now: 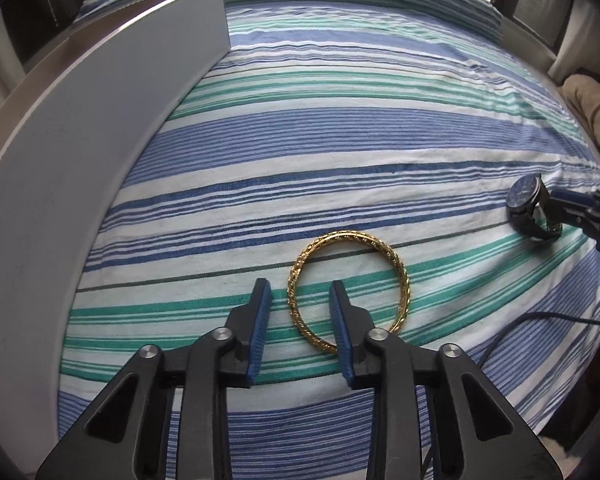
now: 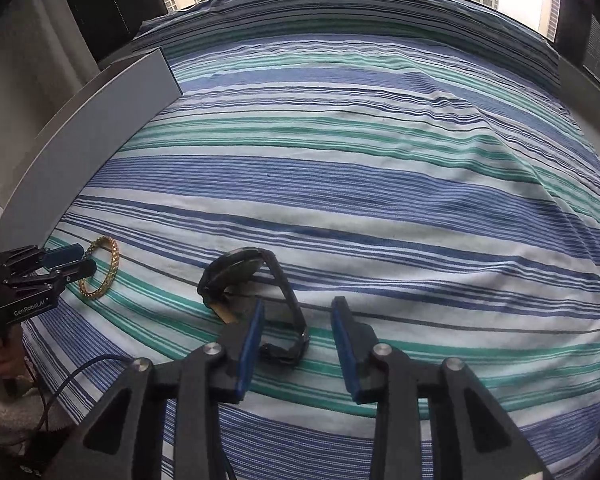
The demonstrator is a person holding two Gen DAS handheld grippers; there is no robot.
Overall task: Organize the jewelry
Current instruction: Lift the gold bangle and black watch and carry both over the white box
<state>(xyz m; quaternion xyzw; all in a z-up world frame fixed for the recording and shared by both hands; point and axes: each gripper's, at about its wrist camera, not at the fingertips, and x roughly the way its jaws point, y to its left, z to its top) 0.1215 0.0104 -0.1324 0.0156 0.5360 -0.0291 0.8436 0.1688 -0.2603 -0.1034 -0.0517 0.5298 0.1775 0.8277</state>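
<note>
Left tool (image 1: 300,292) stands apart around the bangle (image 1: 348,288) rim; right tool (image 2: 298,312), at 3 o'clock, stands apart around the watch (image 2: 236,276) strap. Soft bedsheet (image 1: 340,140) risks snagging, slipping.

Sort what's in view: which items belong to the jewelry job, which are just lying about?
Job:
- gold bangle, flat on the bed, its rim between the left gripper fingers
- dark wristwatch, its strap between the open right gripper fingers

Lying about:
- striped bedsheet
- grey board along the bed's edge
- black cable
</note>
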